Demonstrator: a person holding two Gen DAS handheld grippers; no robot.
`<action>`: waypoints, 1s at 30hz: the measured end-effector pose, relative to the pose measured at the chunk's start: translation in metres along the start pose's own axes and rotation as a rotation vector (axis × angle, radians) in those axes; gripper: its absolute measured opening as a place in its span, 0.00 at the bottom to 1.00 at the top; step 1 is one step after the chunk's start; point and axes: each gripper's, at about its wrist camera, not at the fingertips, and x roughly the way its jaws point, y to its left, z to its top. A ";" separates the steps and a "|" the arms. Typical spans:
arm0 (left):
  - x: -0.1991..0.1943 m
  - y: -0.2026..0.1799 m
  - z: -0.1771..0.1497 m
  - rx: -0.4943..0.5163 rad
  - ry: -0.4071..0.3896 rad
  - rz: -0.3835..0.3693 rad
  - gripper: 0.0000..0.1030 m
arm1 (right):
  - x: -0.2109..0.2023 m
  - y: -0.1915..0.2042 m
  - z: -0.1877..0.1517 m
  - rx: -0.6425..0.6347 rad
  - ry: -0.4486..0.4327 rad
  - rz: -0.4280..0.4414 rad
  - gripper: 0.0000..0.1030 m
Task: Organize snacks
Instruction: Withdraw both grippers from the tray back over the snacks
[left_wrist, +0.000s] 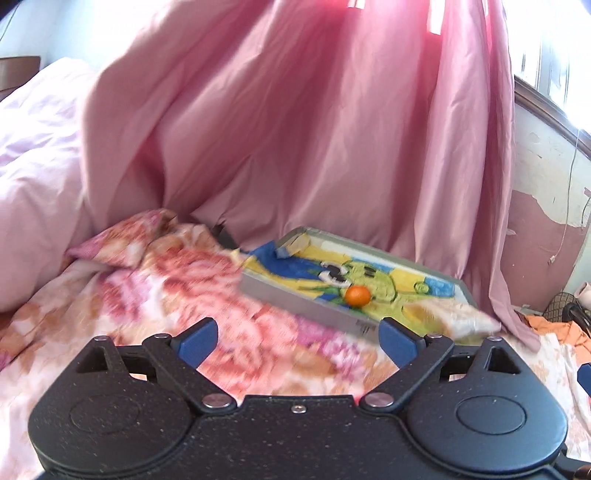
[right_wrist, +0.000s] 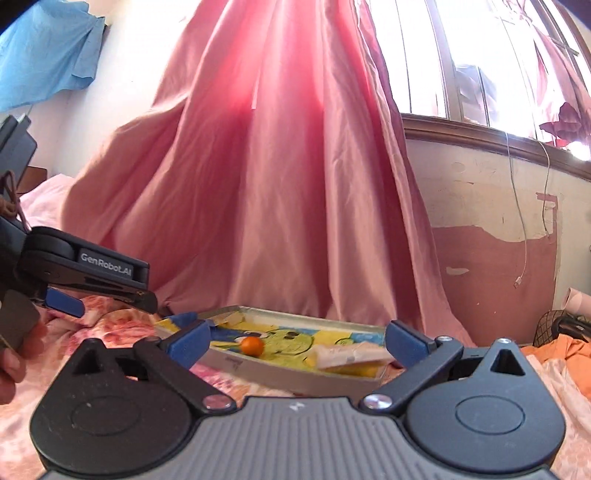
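Figure. Snack tray on a bed, seen along both grippers.

The tray (left_wrist: 306, 306), a shallow grey box with a cartoon-printed floor, rests on the floral bedspread (left_wrist: 177, 280) in front of the hanging pink curtain (left_wrist: 295, 129). It is the landmark for what follows.

Inside the tray, near its front wall, lies a small orange fruit (left_wrist: 357, 296). At the tray's right end a pale snack packet (right_wrist: 351, 355) lies partly over the rim. A small pale piece sits in the tray's far left corner; it is too blurred to identify.

The left gripper (left_wrist: 299, 334) hovers short of the tray's front wall, its fingers (left_wrist: 197, 341) spread wide with nothing between them. The right gripper (right_wrist: 295, 345) faces the same wall, fingers (right_wrist: 404, 343) likewise released and empty.

Handling, as judged:
- The fruit looks round, smooth and light. It would likely roll on the flat tray floor, so the fingers should close across its widest part, gently enough not to bruise it.
- The packet looks soft and crinkly, probably light and slippery. Its free edge overhanging the tray's right rim offers the easiest pinch.
- The tray appears stiff. Gripping one wall would tilt it and set the fruit rolling, and the soft bedding under it gives uneven support. A hold on opposite walls seems safer.
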 end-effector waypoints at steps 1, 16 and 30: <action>-0.007 0.005 -0.006 0.000 0.004 0.003 0.92 | -0.008 0.004 -0.001 -0.003 0.004 0.007 1.00; -0.062 0.041 -0.072 0.071 0.145 0.038 0.92 | -0.074 0.037 -0.026 -0.026 0.220 0.037 1.00; -0.043 0.047 -0.107 0.169 0.397 0.130 0.91 | -0.058 0.043 -0.061 -0.035 0.543 0.036 1.00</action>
